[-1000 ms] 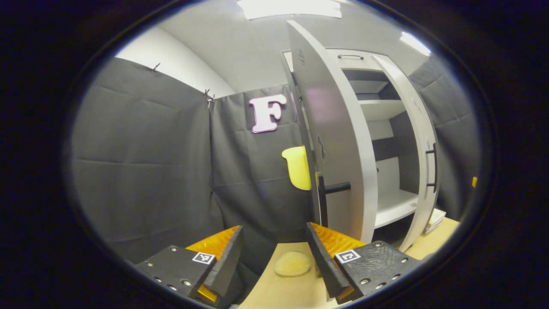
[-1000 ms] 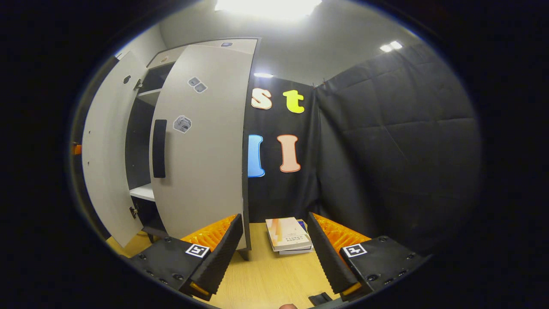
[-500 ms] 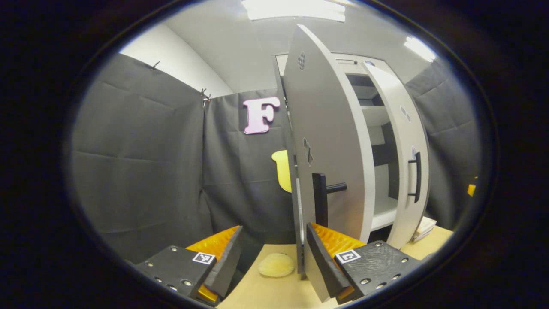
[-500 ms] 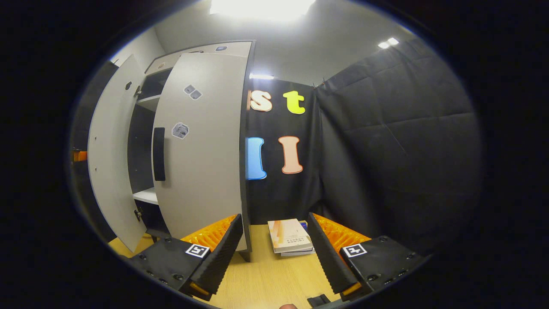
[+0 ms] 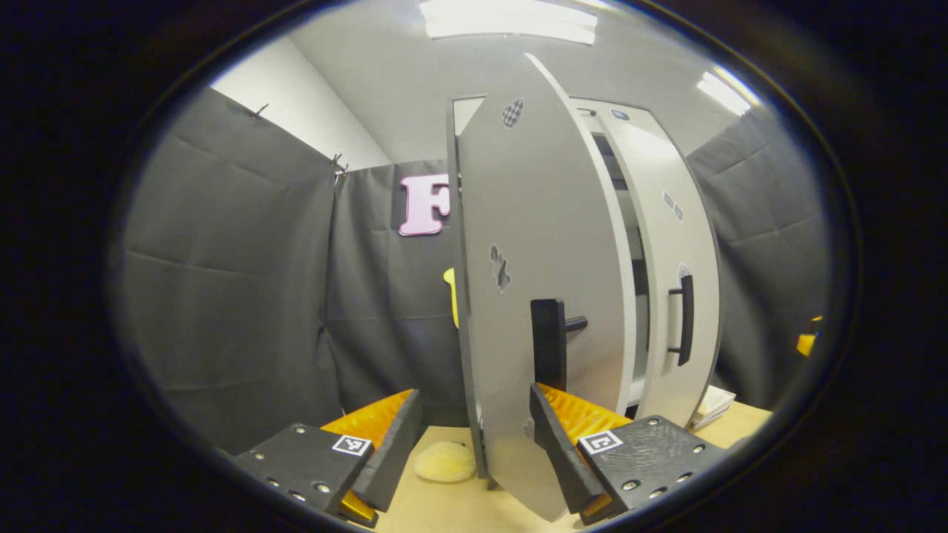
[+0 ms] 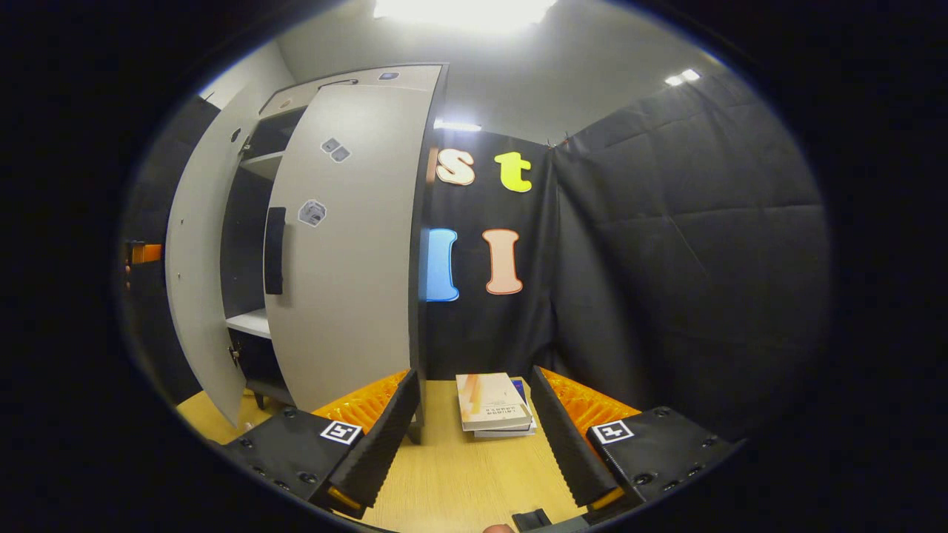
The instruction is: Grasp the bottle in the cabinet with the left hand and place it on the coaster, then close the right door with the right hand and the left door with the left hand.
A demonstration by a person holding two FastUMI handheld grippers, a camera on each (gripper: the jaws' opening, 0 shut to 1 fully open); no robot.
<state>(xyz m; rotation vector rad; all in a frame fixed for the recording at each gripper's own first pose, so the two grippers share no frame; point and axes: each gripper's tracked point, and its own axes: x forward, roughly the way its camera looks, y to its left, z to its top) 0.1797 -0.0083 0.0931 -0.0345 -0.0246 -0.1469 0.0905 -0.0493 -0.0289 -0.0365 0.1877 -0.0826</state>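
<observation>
Left gripper [image 5: 474,444] wide open, empty, left door [image 5: 544,296] edge between fingers, mid frame; door stands tall, not shut

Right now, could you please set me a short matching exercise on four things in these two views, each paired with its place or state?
Things:
1. left door
2. right door
3. coaster
4. books

Places or states:
a. stacked on the table beside the cabinet
b. bare, nothing on it
c. partly open, between the left gripper's spread fingers
d. ajar, dark handle on its face

Pairs: 1-c, 2-d, 3-b, 4-a
</observation>
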